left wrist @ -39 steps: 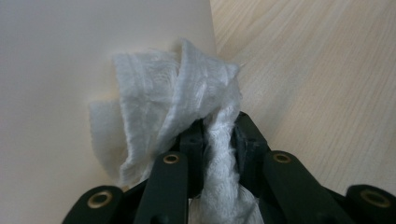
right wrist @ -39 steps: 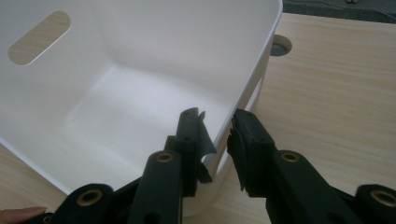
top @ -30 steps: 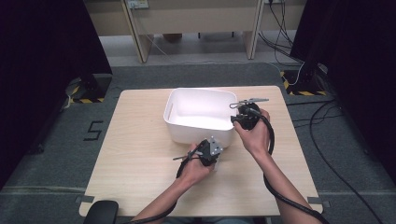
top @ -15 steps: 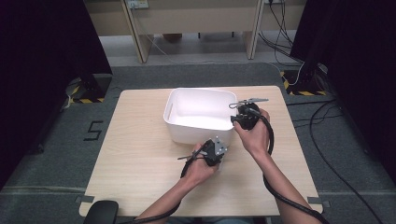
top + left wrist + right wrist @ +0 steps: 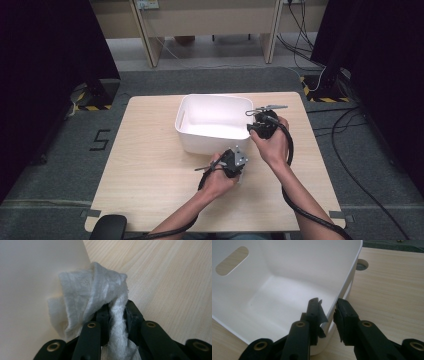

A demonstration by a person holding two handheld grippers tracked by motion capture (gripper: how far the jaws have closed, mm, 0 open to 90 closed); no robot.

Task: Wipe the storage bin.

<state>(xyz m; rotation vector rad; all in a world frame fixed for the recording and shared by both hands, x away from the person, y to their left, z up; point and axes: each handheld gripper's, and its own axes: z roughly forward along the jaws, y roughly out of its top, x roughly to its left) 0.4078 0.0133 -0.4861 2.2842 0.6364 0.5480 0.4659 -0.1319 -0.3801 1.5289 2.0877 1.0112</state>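
Observation:
A white plastic bin (image 5: 215, 97) stands at the middle back of the wooden table (image 5: 145, 170). My right gripper (image 5: 256, 128) is at the bin's right end. In the right gripper view, the right gripper (image 5: 327, 305) straddles the bin's wall (image 5: 347, 277), one jaw inside and one outside, shut on it. My left gripper (image 5: 236, 159) is just in front of the bin's near wall. In the left gripper view, the left gripper (image 5: 117, 307) is shut on a crumpled white tissue (image 5: 92, 290), which rests against the bin's outer wall (image 5: 30, 277).
The bin's inside (image 5: 287, 297) looks bare, with a handle slot (image 5: 232, 257) in its far end. A round cable hole (image 5: 362, 264) sits in the tabletop beside the bin. Dark screens (image 5: 45, 55) flank the table, and cables (image 5: 310, 30) lie on the floor behind.
My left gripper has shifted slightly right along the bin's front wall with the tissue in it. The right gripper has stayed at the bin's rim.

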